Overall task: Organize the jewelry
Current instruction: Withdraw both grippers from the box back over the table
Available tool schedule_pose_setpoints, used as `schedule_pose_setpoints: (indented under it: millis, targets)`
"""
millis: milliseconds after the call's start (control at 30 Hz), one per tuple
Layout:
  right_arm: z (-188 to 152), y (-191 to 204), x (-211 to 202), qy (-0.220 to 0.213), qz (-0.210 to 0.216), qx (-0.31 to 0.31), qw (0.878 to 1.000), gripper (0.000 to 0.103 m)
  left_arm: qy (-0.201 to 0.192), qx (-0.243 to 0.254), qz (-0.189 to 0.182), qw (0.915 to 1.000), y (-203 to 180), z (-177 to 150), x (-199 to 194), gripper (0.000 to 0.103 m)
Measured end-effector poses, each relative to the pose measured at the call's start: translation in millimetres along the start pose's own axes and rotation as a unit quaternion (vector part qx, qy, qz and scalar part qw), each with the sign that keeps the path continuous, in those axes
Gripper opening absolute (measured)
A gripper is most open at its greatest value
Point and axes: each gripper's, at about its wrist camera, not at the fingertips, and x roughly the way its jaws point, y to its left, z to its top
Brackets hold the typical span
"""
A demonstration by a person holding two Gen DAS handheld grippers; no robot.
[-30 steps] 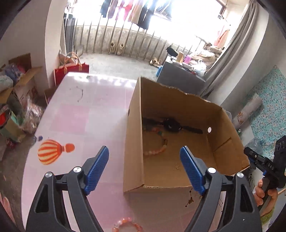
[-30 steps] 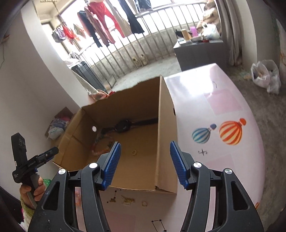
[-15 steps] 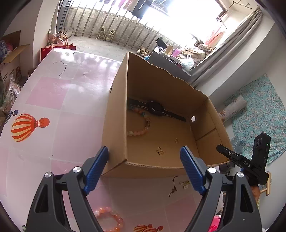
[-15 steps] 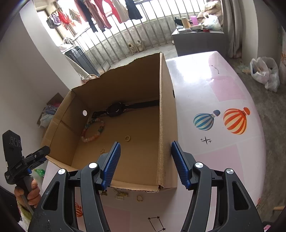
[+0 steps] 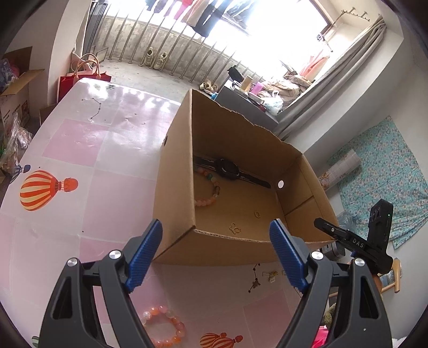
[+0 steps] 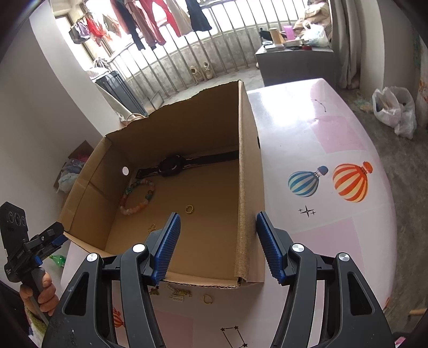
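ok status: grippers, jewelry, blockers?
Left gripper open, empty. Right gripper open, straddling box wall. Orange bracelet, small pieces outside box on table. No blockers.

Bright daylight is streaming through the curved grey metal balcony railing (image 5: 171, 53), where colourful hanging clothes (image 6: 149, 24) are drying, while a grey curtain (image 5: 345, 61) is hanging beside white walls (image 6: 53, 112) and a cluttered grey cabinet (image 6: 297, 64).
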Motion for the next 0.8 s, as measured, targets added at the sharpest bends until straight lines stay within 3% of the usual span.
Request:
schedule_pose_setpoints:
  millis: [133, 300, 433, 600, 800]
  targets:
    - [1, 0, 0, -0.001, 0.002, 0.002, 1.0, 0.058, -0.011, -0.014, -0.009, 0.9998, 7, 5, 2, 0.08]
    - [2, 2, 1, 0.001, -0.003, -0.006, 1.0, 0.058, 0.008, -0.031, -0.036, 0.9989, 7, 9, 19, 0.08]
    - [3, 2, 2, 0.002, -0.007, -0.017, 1.0, 0.058, -0.002, 0.005, 0.009, 0.9999, -11, 2, 16, 0.08]
    - [8, -5, 4, -0.004, -0.012, -0.015, 1.0, 0.058, 0.01, 0.006, -0.002, 0.9999, -17, -8, 11, 0.08]
    - [2, 6, 5, 0.001, -0.005, -0.033, 0.999, 0.058, 0.003, 0.001, 0.023, 0.9997, -14, -13, -1, 0.08]
